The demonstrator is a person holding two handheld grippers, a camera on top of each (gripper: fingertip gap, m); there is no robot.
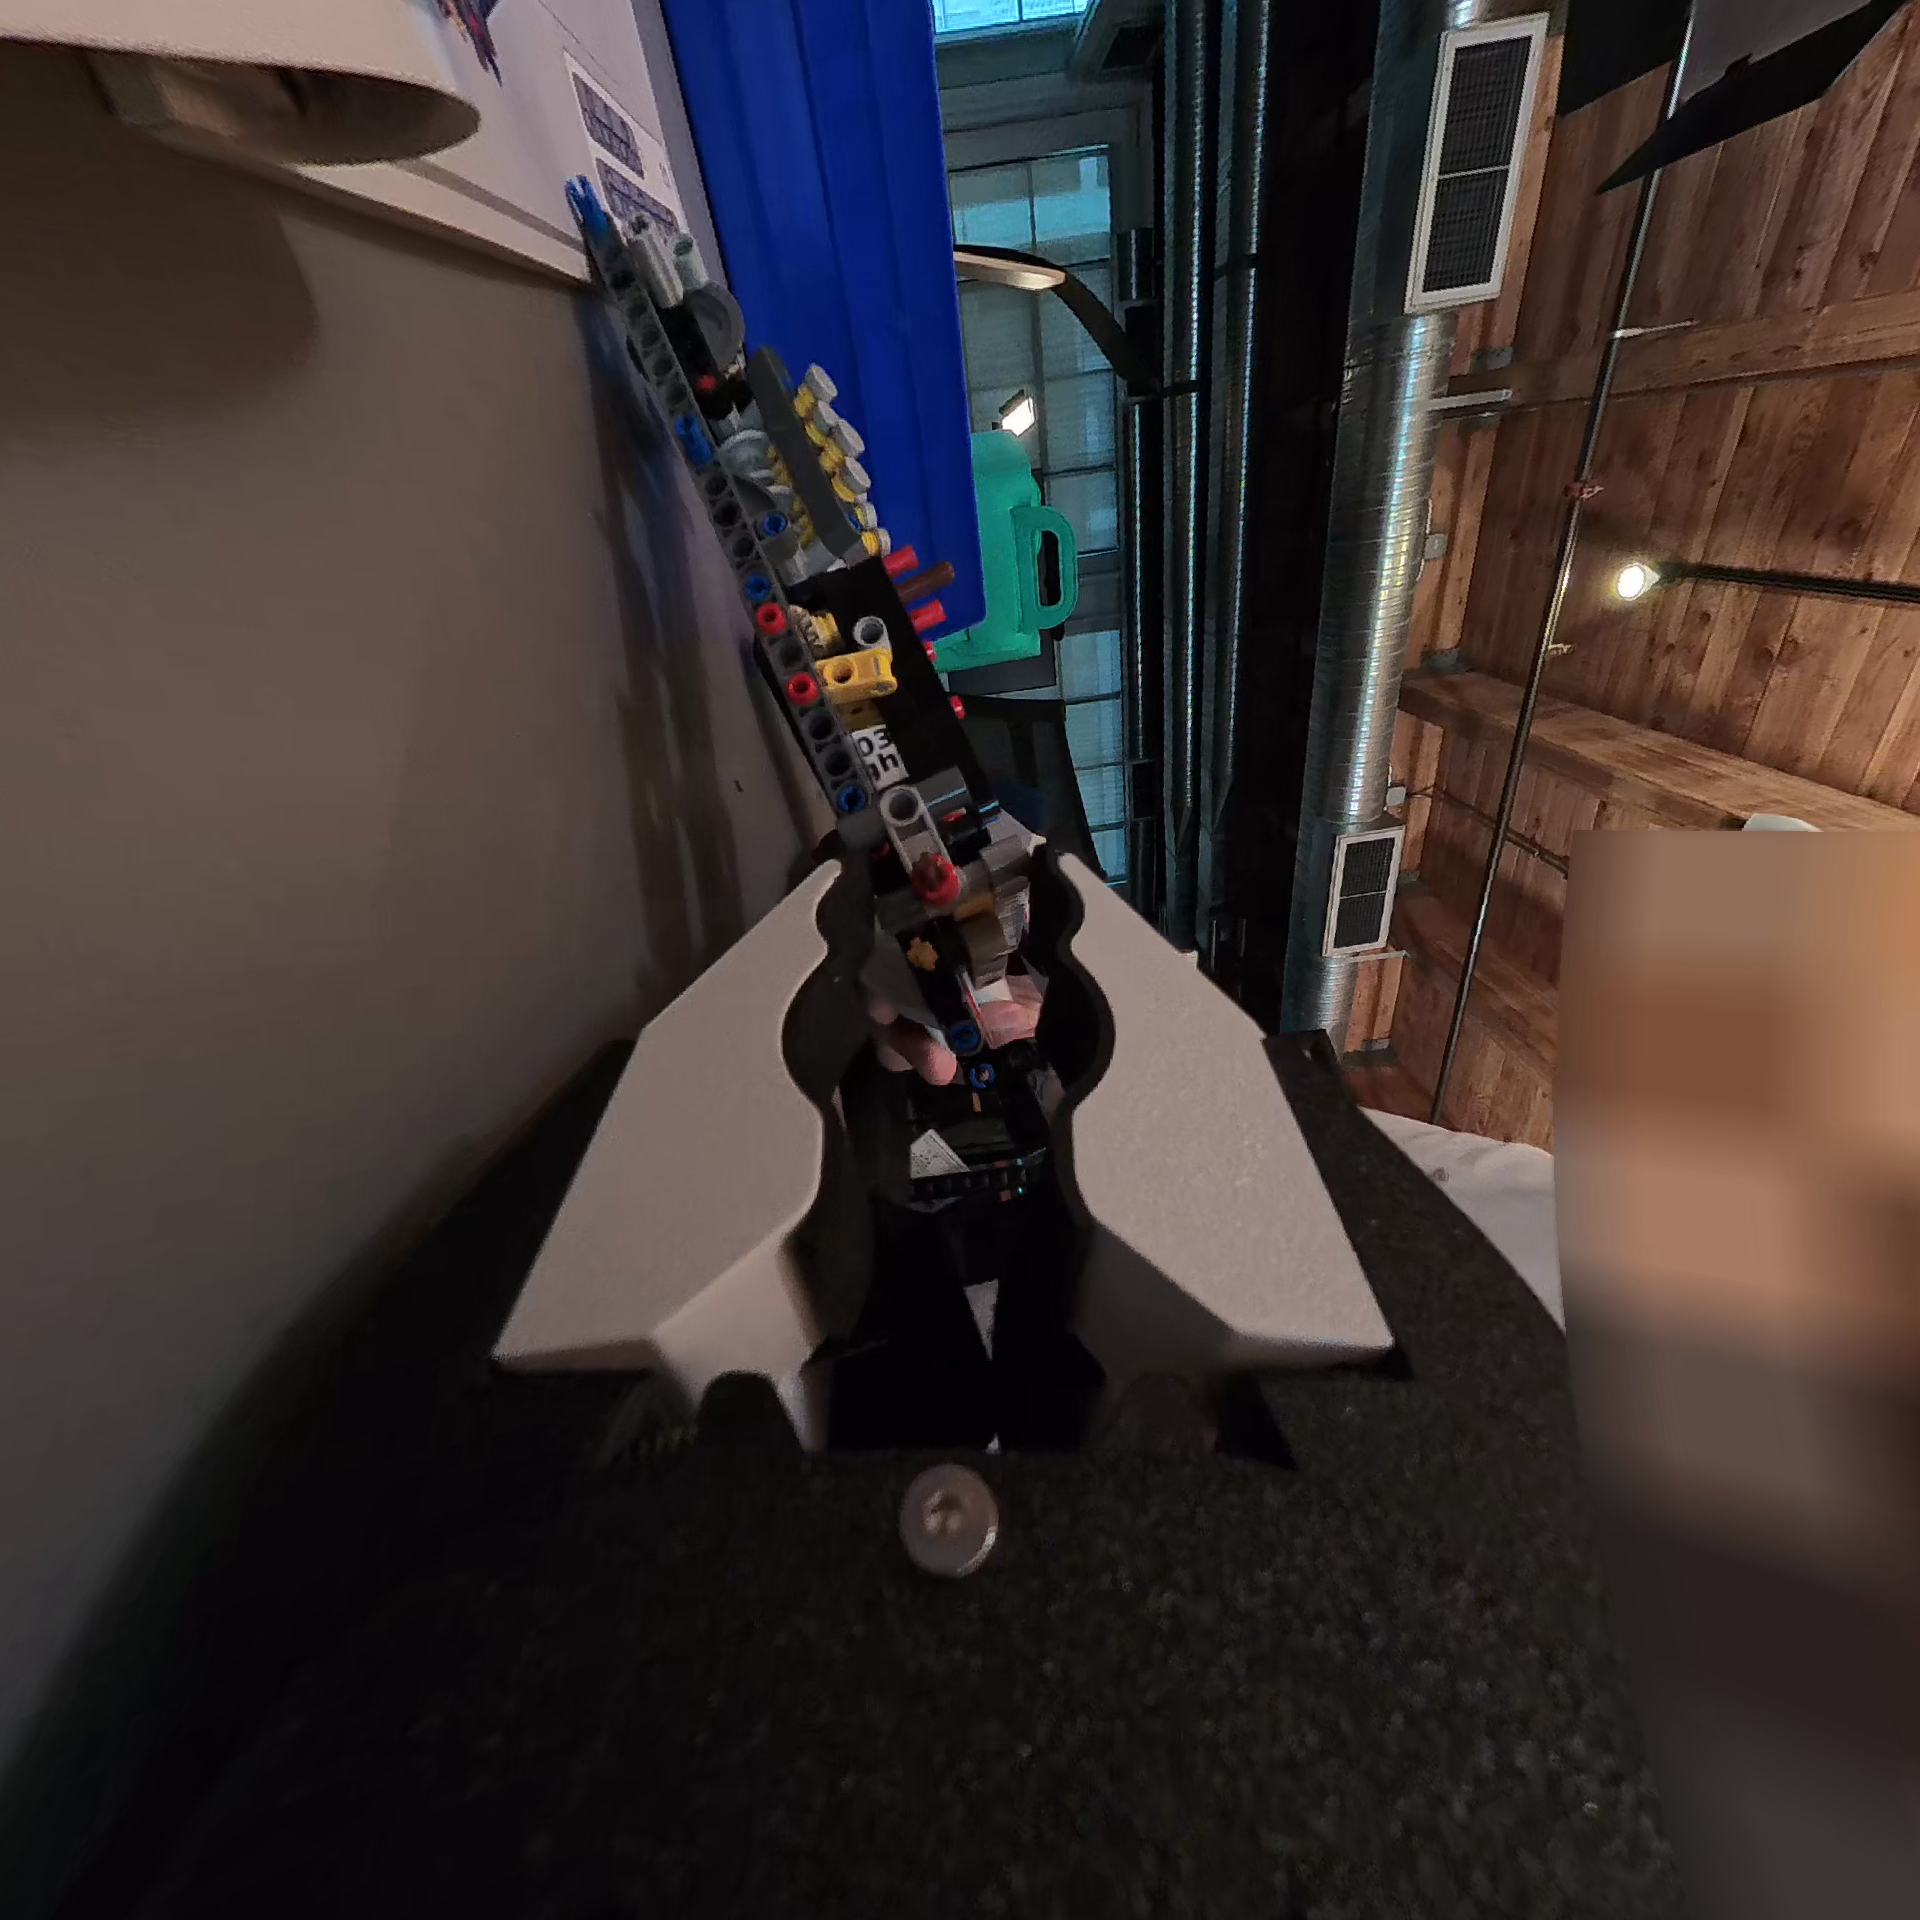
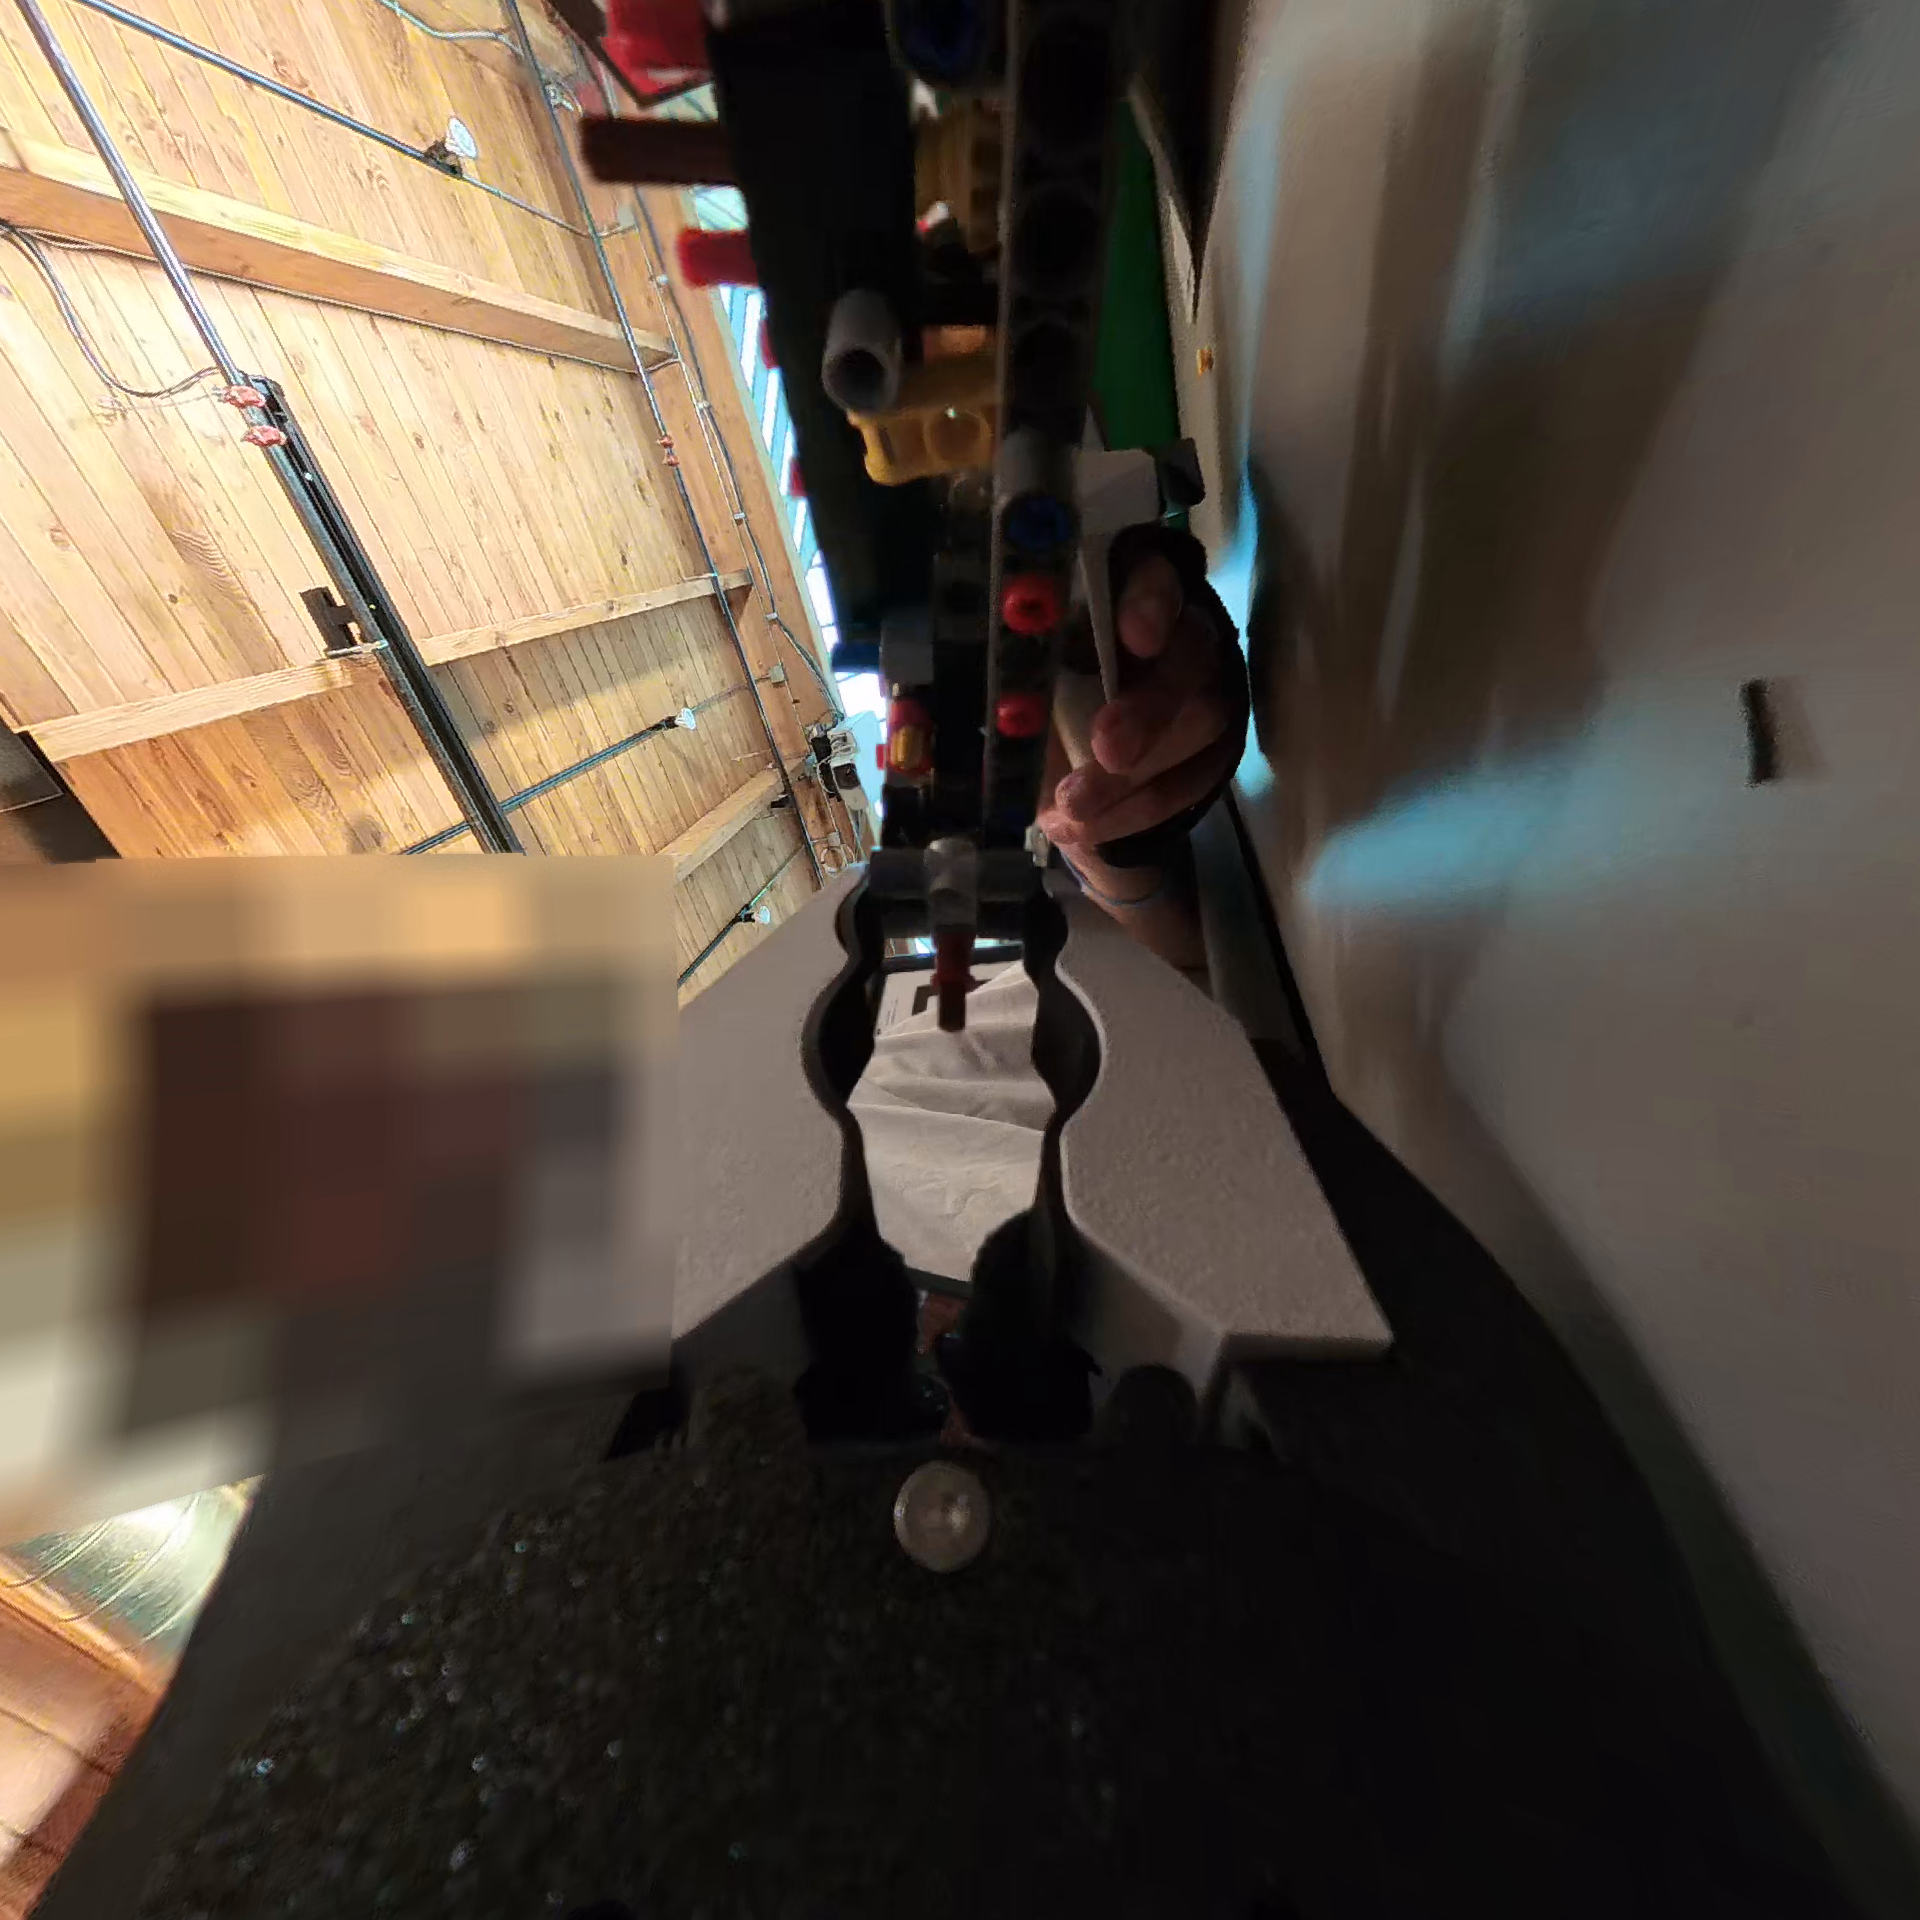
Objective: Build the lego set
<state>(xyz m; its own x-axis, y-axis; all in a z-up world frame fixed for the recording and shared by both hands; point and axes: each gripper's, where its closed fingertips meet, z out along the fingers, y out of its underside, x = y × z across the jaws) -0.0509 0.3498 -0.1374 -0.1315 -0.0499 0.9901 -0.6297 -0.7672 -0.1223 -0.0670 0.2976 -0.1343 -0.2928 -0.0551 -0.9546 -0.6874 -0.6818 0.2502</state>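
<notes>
Left tongs [image 1: 940,883] and right tongs [image 2: 951,894] both clamped.

Wooden plank wall [image 1: 1714,436] with vents [image 1: 1470,166], metal ducts [image 1: 1371,623], windows [image 1: 1039,239]; perhaps a pale tabletop [image 1: 312,675].

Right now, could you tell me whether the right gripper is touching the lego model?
Touching. The right wrist view shows the right gripper with its tips closed against a small grey cross piece at the near end of the lego model, no gap on either side.

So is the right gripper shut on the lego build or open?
Shut on it: the right gripper has its fingertips pinching a grey cross piece at the end of the lego build.
</notes>
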